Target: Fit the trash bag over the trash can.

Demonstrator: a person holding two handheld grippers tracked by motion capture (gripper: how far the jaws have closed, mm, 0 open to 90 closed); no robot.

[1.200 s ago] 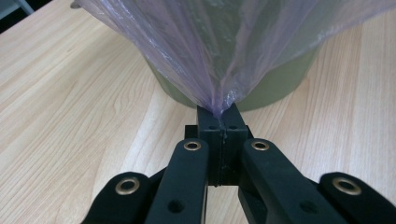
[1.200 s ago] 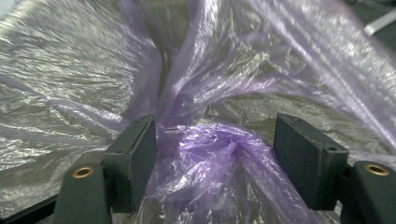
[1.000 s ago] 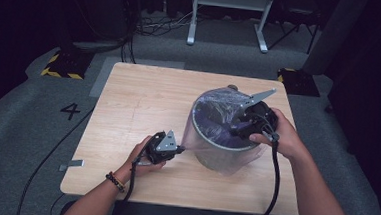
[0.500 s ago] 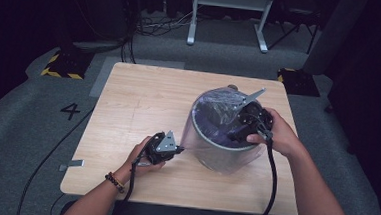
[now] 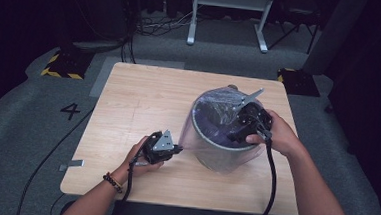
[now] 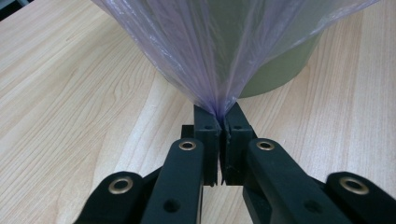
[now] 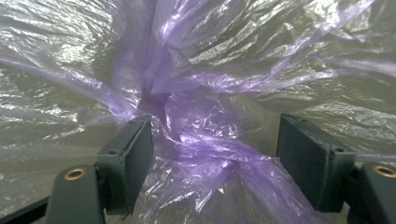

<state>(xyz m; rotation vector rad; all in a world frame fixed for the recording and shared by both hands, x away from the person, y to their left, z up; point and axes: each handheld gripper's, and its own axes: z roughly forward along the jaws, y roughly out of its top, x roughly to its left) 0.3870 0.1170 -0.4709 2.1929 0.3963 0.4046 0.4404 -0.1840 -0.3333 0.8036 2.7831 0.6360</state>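
Observation:
A grey round bin [image 5: 220,157] stands on the wooden table [image 5: 139,99], lined with a thin purple plastic bag [image 5: 218,111]. My left gripper [image 5: 178,148] sits low at the bin's left side, shut on a pulled-out edge of the bag [image 6: 219,84]. The bin's grey wall [image 6: 280,70] rises just behind that pinch. My right gripper [image 5: 232,136] reaches down into the bin's mouth from the right. Its jaws stand open around crumpled bag plastic [image 7: 205,140] inside the bin, with a bunched fold between the fingers [image 7: 135,158].
The table's left and far parts are bare wood. Around it lies grey floor with a painted "4" [image 5: 71,111], a cable [image 5: 50,154], a white frame's legs [image 5: 229,19] behind, and yellow-black striped blocks [image 5: 61,64] at the corners.
My right gripper has dipped a little lower and farther into the bin's mouth. The left gripper keeps its pinch on the bag edge in the same place.

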